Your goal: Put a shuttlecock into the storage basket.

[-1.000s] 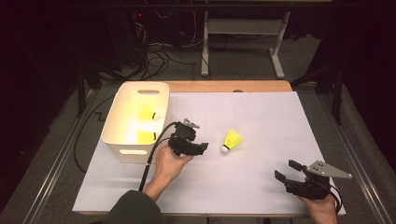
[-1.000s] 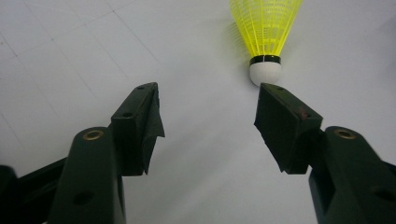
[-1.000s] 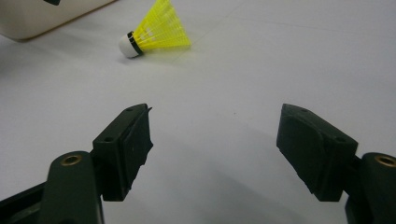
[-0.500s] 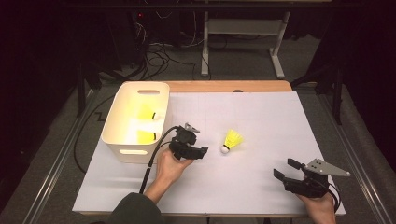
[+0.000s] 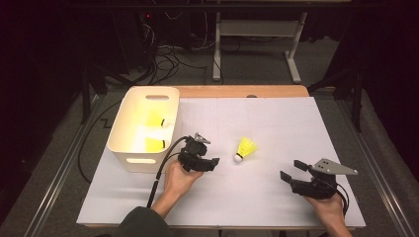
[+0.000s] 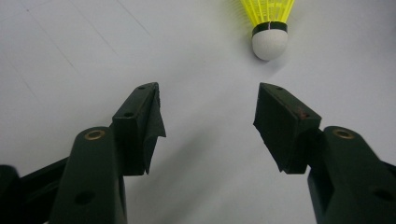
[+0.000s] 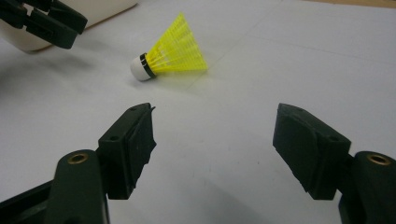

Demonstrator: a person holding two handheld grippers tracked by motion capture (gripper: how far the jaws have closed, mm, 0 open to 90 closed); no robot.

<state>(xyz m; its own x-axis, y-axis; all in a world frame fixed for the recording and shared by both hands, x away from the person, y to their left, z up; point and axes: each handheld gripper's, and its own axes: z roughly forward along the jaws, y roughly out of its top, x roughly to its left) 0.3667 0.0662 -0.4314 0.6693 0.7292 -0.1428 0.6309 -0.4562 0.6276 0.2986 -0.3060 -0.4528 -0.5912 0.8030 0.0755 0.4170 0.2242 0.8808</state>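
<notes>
Aiming left tongs [image 5: 213, 163], jaws released, at shuttlecock [image 5: 245, 148] cork; we keep right tongs [image 5: 291, 170] released, empty, apart; bin [image 5: 129, 154] beside.

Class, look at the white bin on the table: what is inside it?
Inside the white bin lie two yellow shuttlecocks, one toward the far end, another nearer. The near wall hides part of the floor, so more could lie there.

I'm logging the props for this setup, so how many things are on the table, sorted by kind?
Yellow shuttlecocks: 3 (one lying on the white sheet, two in the bin)
White bins: 1
Handheld grippers: 2, left gripper and right gripper, both open
Total: 6
</notes>
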